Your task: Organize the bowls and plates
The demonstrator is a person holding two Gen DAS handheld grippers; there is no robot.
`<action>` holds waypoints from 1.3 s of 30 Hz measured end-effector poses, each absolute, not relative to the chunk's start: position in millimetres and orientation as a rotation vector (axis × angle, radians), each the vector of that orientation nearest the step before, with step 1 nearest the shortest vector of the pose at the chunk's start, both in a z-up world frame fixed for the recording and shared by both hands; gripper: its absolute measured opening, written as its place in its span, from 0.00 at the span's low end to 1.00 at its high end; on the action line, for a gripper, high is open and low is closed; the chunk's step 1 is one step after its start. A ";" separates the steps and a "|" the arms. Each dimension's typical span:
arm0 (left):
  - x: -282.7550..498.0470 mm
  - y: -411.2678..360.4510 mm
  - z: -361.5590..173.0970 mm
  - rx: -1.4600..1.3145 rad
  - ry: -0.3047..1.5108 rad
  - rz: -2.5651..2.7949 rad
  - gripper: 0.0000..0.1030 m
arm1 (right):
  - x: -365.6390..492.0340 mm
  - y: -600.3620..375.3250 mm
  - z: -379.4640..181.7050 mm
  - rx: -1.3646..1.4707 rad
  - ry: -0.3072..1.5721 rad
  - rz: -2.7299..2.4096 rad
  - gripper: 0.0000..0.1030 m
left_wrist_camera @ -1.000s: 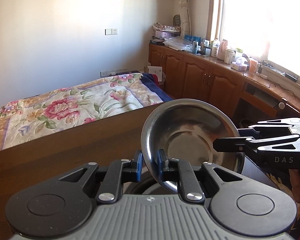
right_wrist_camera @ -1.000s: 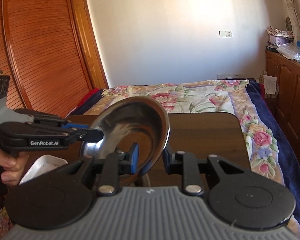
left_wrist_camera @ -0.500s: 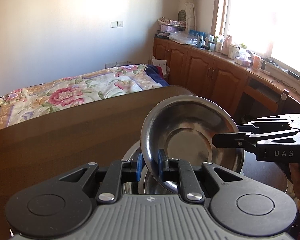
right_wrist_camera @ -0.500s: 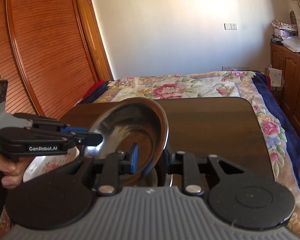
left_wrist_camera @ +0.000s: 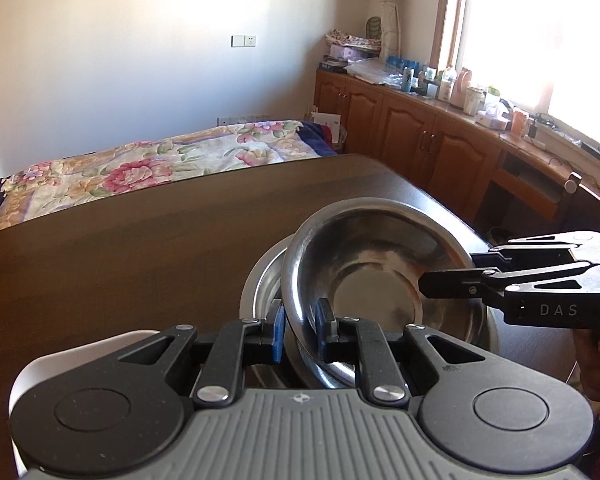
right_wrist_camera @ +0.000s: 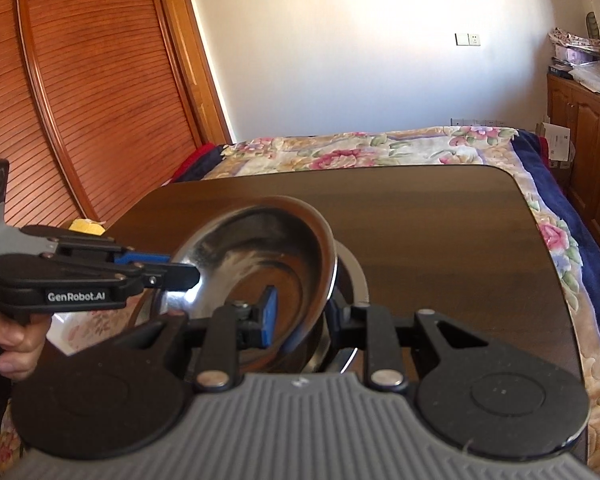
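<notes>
A shiny steel bowl is held between both grippers just above a second steel bowl that rests on the dark wooden table. My left gripper is shut on the held bowl's near rim. My right gripper is shut on the opposite rim, and the bowl shows tilted in the right wrist view. The lower bowl's rim peeks out behind it. Each gripper shows in the other's view: the right gripper, the left gripper.
A white floral plate lies at the table's left, under the left gripper. A yellow object sits at the table's far left edge. A bed with a floral quilt lies beyond the table. Wooden cabinets line the right wall.
Both grippers have lowered the held bowl toward the table. The second steel bowl below has come into view and the held bowl now sits just over it.
</notes>
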State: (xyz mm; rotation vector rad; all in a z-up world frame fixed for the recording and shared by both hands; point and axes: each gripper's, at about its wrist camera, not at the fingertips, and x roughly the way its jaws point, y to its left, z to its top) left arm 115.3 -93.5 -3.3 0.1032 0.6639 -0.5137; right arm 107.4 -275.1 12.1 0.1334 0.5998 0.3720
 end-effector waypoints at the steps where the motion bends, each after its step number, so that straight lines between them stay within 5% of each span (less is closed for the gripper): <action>1: 115.4 -93.3 -5.2 0.107 0.665 -0.511 0.17 | 107.0 -274.4 11.7 0.132 0.600 0.375 0.27; 39: 108.1 -83.5 -9.8 0.068 0.627 -0.519 0.17 | 103.7 -268.1 6.1 0.079 0.560 0.356 0.28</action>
